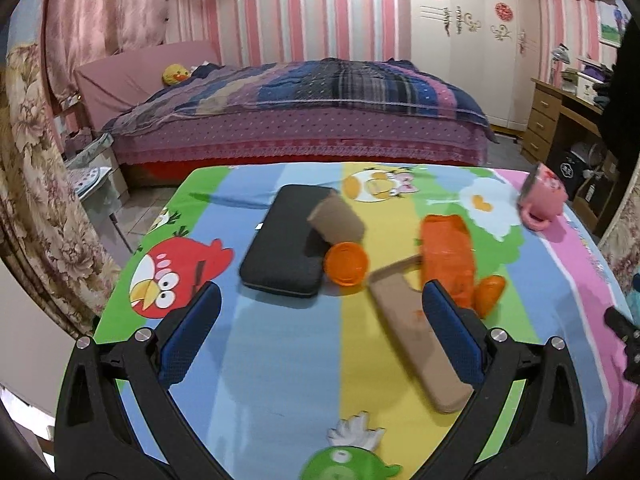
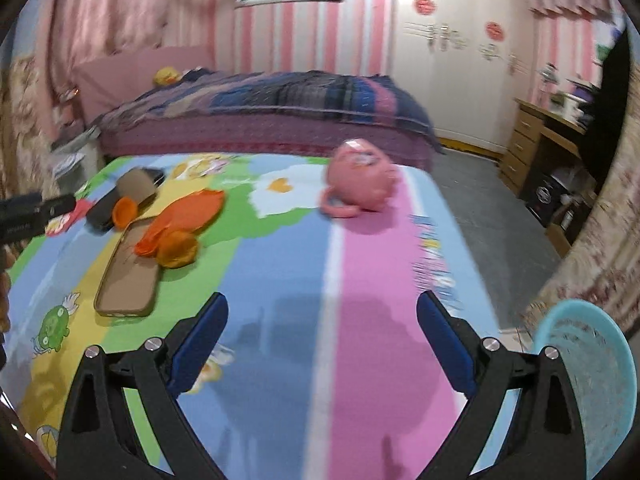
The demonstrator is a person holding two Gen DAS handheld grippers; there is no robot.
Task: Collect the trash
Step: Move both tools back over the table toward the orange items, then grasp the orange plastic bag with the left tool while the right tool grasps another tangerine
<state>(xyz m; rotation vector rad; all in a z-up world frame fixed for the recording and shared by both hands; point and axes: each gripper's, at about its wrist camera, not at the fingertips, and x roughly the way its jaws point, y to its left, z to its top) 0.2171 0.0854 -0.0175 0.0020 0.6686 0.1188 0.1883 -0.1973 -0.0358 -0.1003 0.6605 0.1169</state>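
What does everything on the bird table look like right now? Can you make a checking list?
Surface: table under a bright striped cartoon-bird cloth.
Job's things: orange wrapper, orange lid and brown paper cup on its side lie together; blue basket sits at the table's right edge.
Clutter: black case, tan phone case, pink mug tipped over.
Grippers: left gripper and right gripper both have jaws apart, holding nothing.
Cables: nothing seen.
Surroundings: bed, white wardrobe, wooden desk, pink striped walls.
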